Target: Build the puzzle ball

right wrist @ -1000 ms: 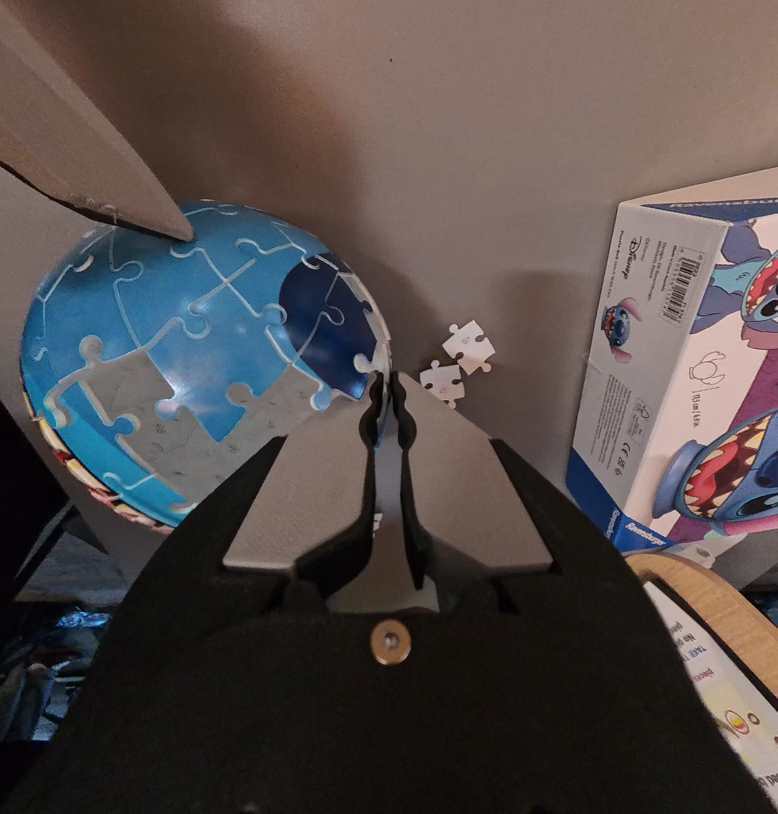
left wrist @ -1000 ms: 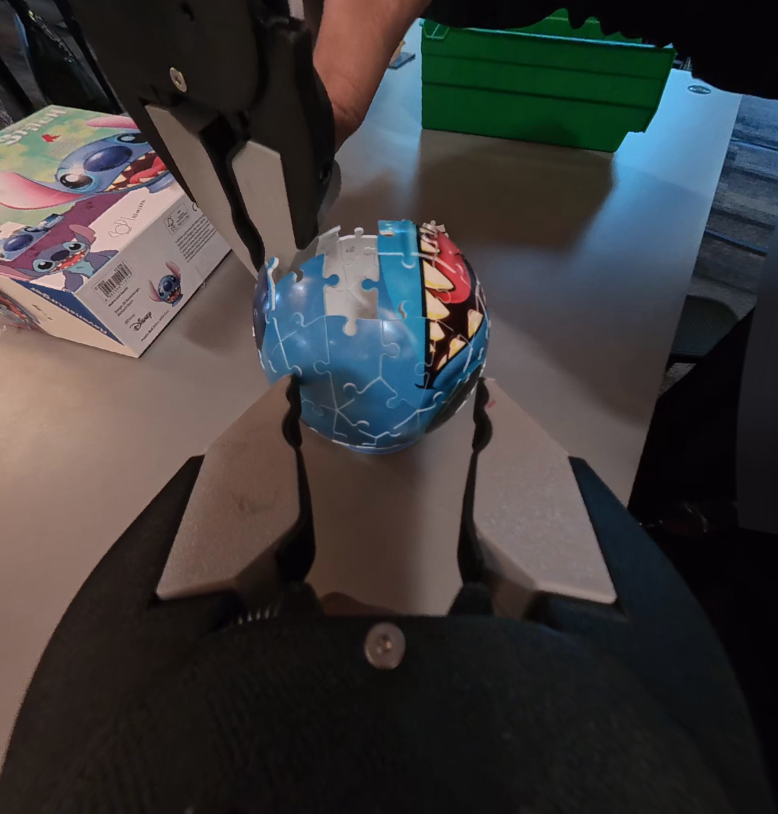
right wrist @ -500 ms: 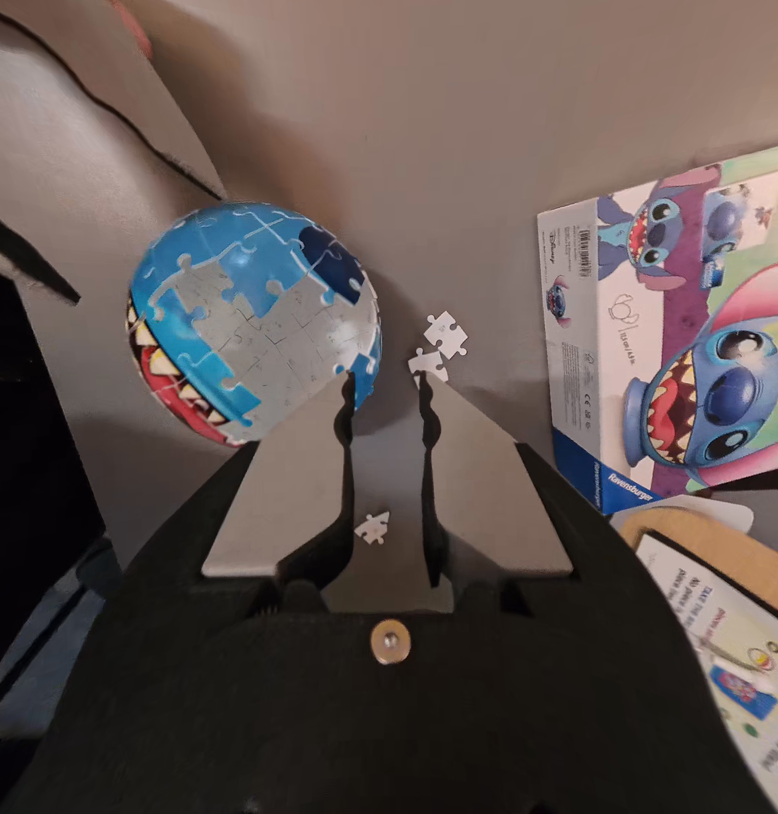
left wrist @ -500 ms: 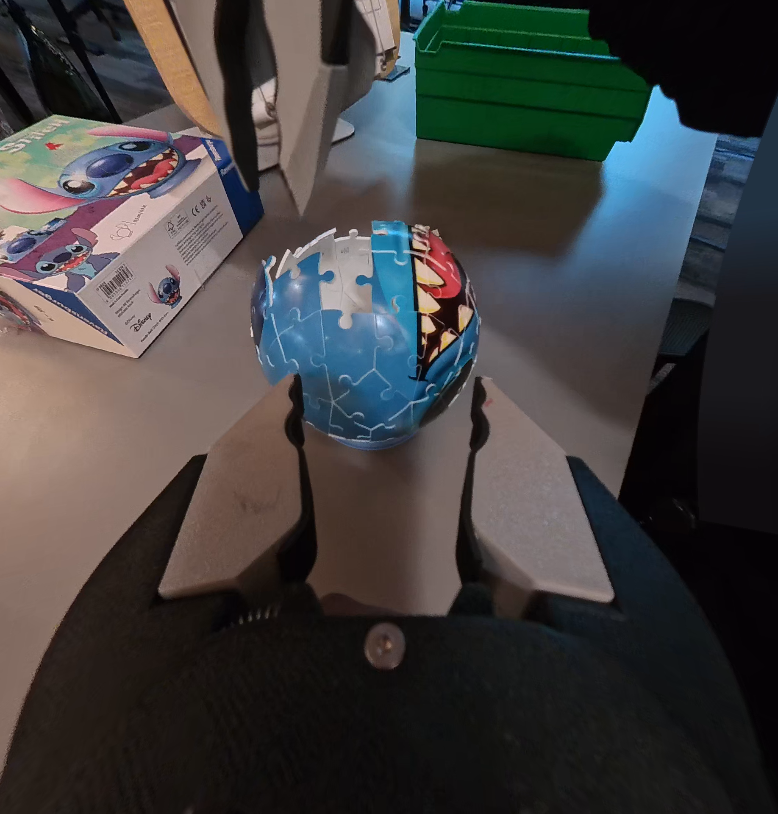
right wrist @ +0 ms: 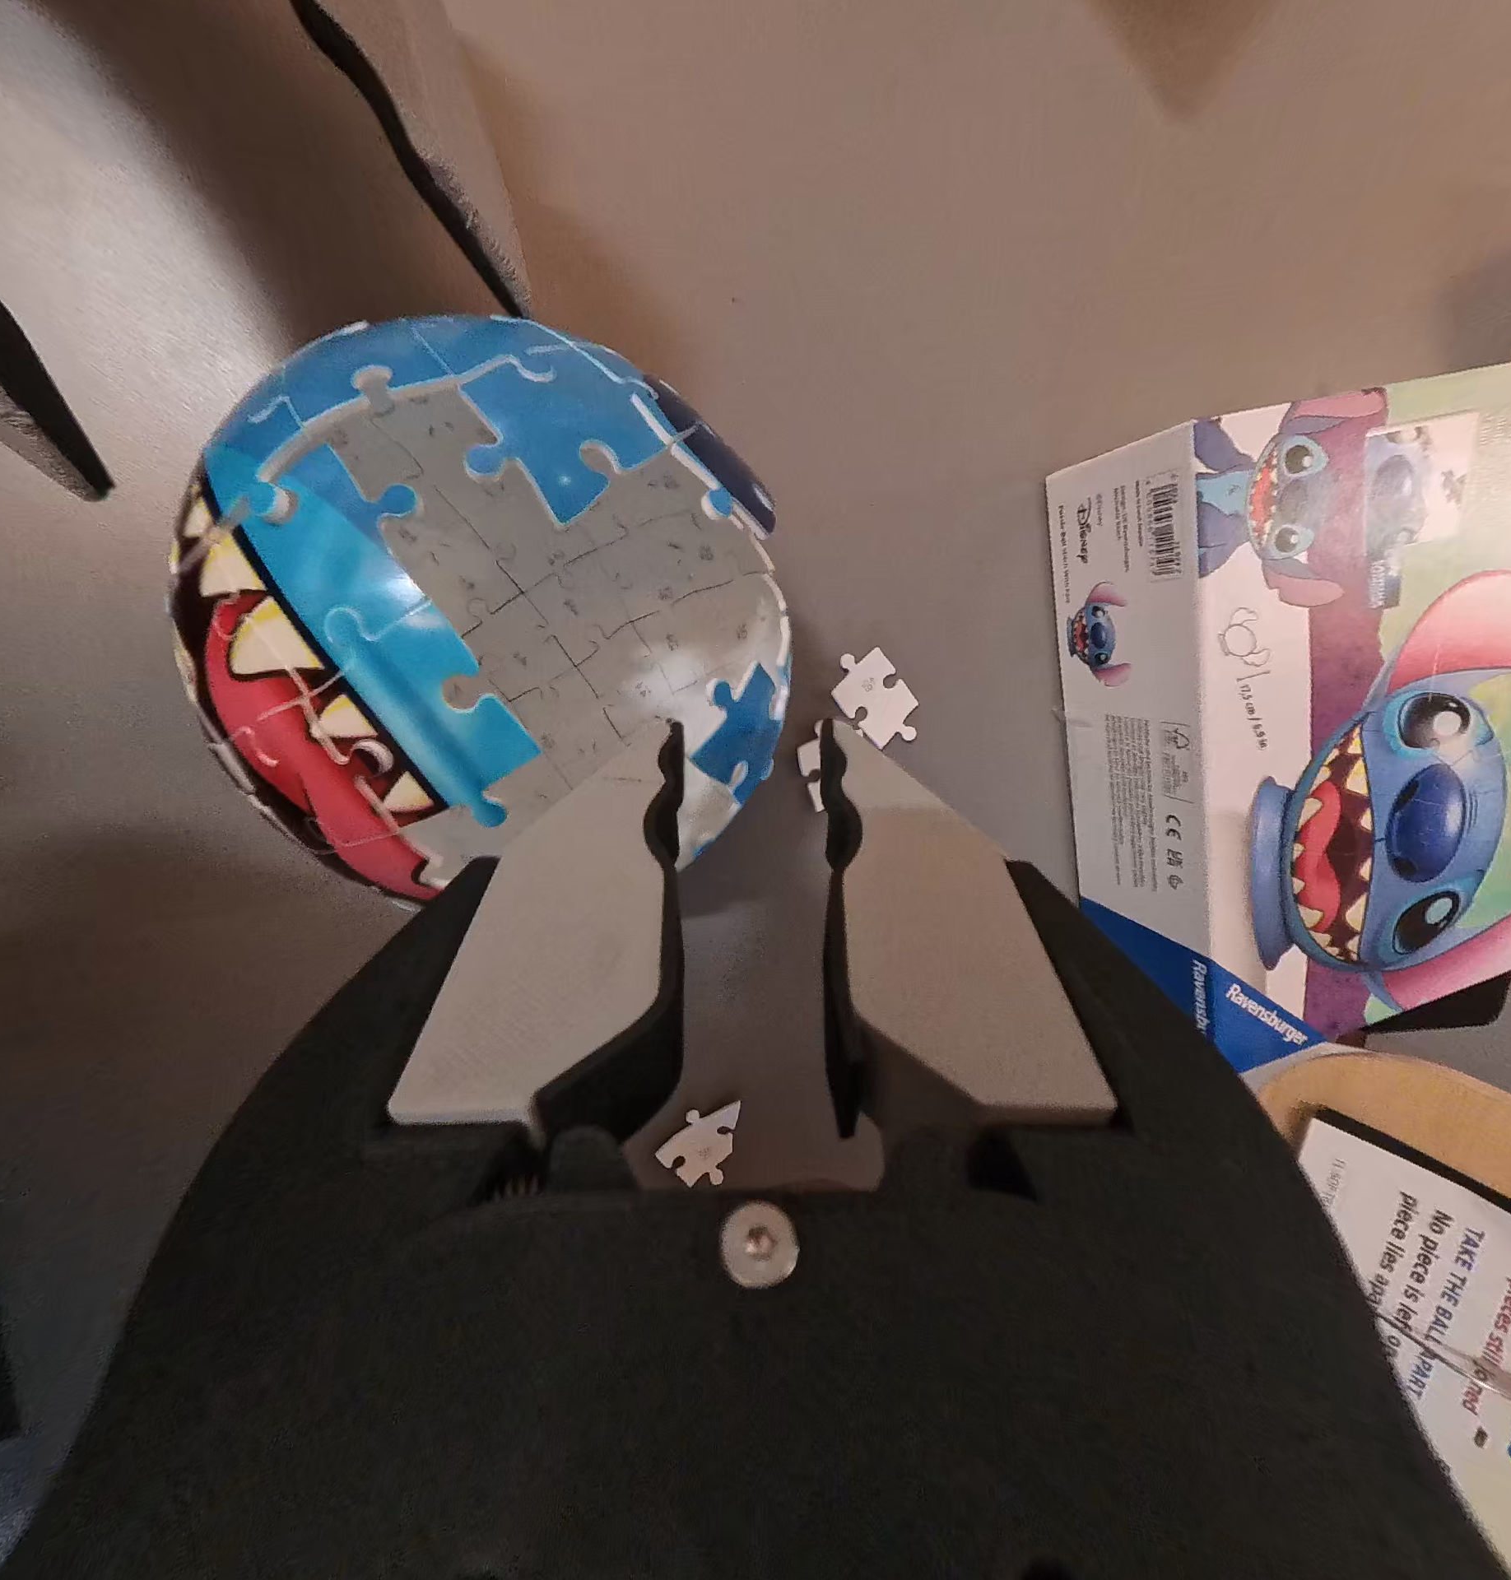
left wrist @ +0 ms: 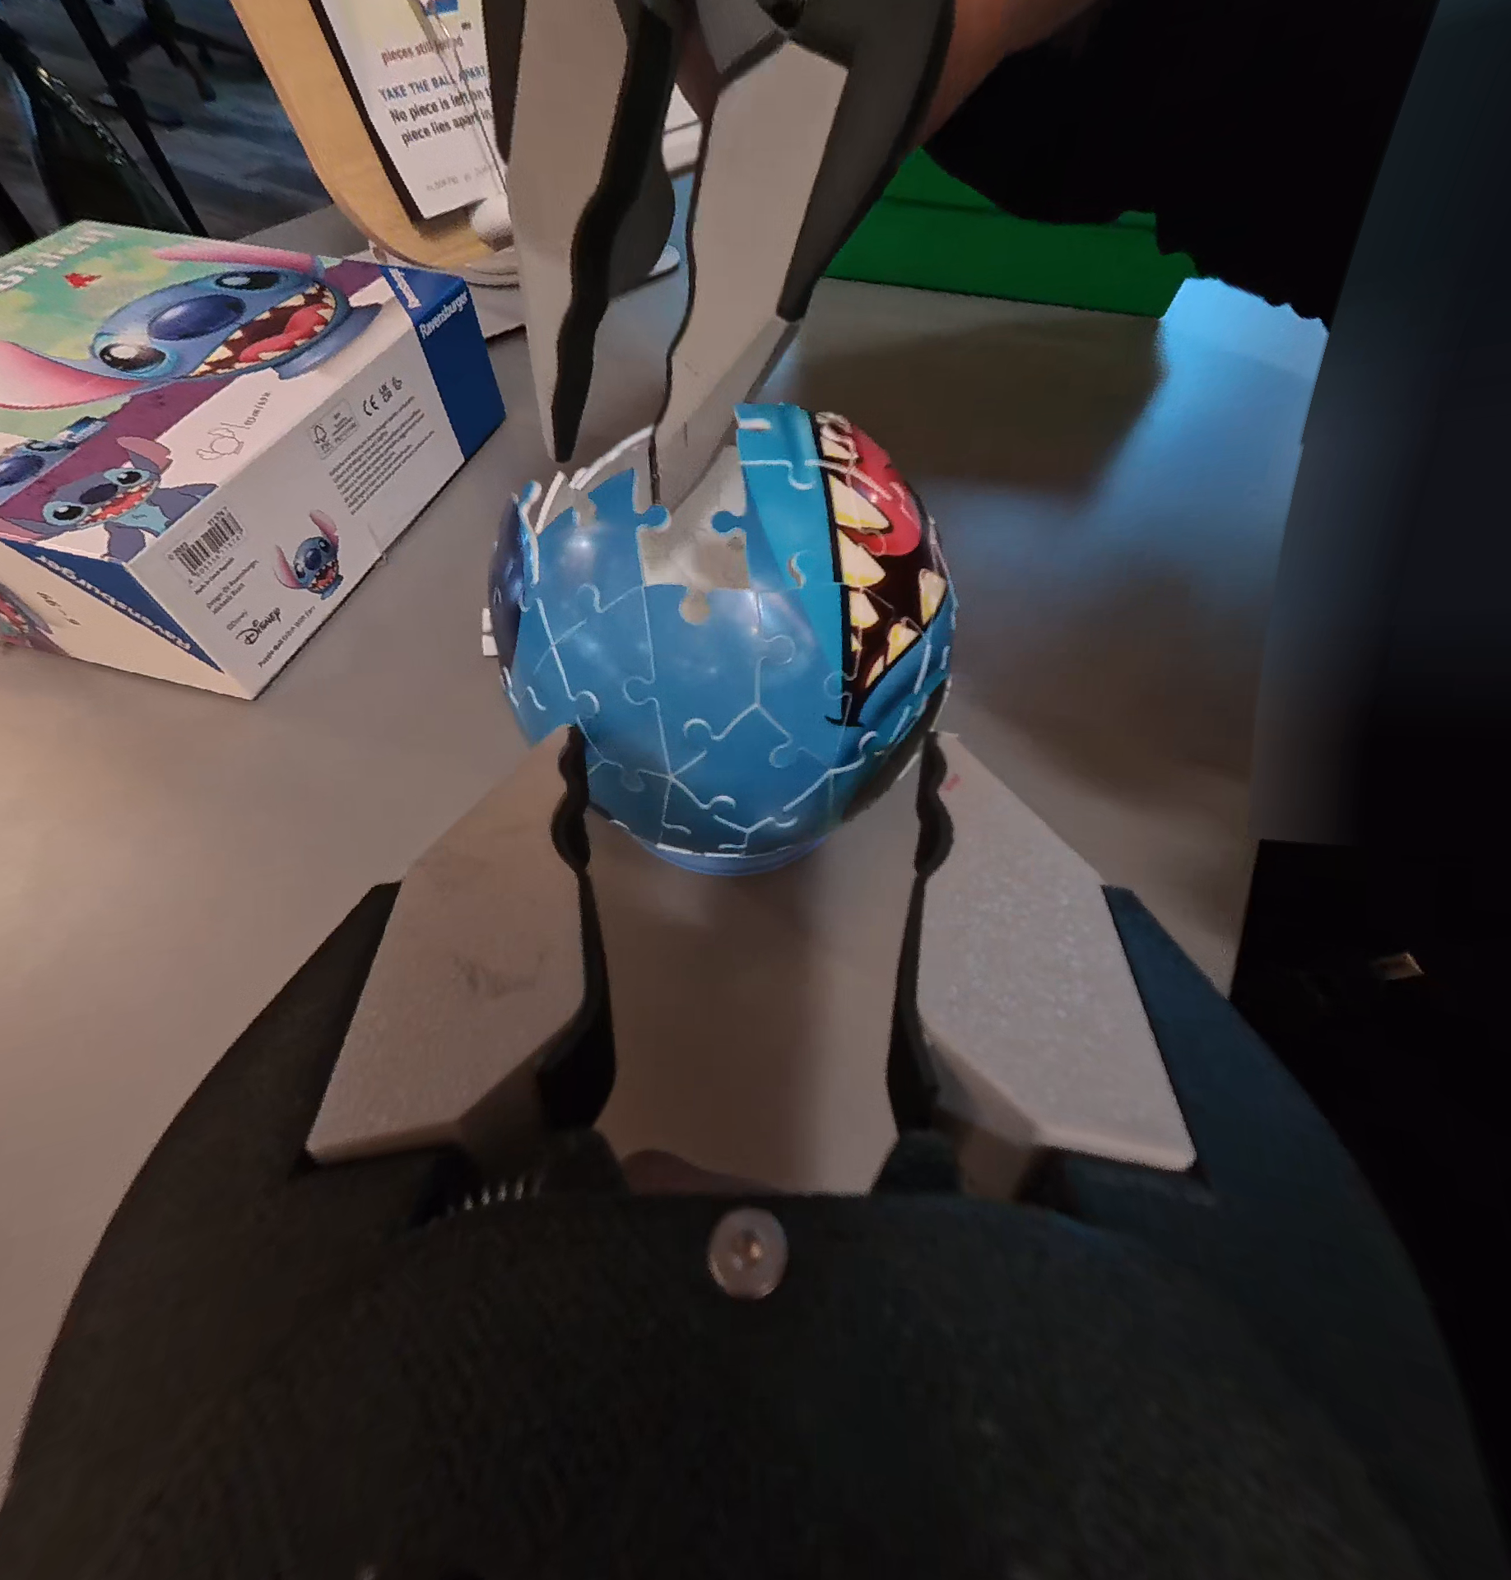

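Since the earlier frames the right gripper (left wrist: 615,449) has dropped back over the puzzle ball (left wrist: 718,633), its fingers parted and empty, tips at the open top rim. From the left wrist, the left gripper (left wrist: 748,757) has its fingers spread to either side of the ball's lower half; whether they press it I cannot tell. The ball sits on the grey table (left wrist: 179,812), with the puzzle box (left wrist: 222,479) beside it and a green bin (left wrist: 991,248) behind. From the right wrist, the right gripper (right wrist: 748,735) is spread above the ball (right wrist: 478,616), whose grey inner shell shows. Three loose pieces (right wrist: 876,694) lie on the table (right wrist: 906,256) near the box (right wrist: 1299,710); a wooden-edged sign (right wrist: 1419,1265) fills the corner.
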`<action>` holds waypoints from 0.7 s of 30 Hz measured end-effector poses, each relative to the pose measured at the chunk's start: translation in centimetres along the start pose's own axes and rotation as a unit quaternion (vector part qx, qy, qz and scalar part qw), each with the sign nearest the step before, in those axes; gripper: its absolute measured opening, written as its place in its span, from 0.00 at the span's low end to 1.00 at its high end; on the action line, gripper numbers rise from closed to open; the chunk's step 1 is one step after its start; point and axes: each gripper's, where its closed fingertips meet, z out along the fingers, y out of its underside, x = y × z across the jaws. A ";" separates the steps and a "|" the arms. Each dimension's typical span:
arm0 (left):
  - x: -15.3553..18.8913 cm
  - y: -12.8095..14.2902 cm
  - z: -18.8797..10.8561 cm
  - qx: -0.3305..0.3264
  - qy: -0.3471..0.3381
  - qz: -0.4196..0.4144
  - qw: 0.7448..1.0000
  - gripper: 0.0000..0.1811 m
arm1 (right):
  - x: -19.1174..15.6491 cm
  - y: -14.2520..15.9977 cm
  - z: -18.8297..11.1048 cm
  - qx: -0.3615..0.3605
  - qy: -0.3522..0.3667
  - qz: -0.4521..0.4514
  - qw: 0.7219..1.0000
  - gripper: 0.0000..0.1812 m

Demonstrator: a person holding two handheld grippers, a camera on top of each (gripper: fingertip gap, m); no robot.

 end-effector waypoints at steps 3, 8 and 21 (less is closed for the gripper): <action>-0.1 0.0 0.1 0.002 -0.007 0.010 1.000 0.42 | 0.5 0.2 0.4 -0.004 0.025 0.000 1.000 0.15; -0.1 0.5 0.2 -0.006 -0.024 0.036 0.999 0.42 | 0.4 0.1 0.7 -0.008 0.054 -0.023 0.998 0.05; -0.1 0.6 0.4 -0.001 -0.031 0.037 0.999 0.40 | 0.9 0.1 0.8 0.002 0.098 -0.031 0.995 0.00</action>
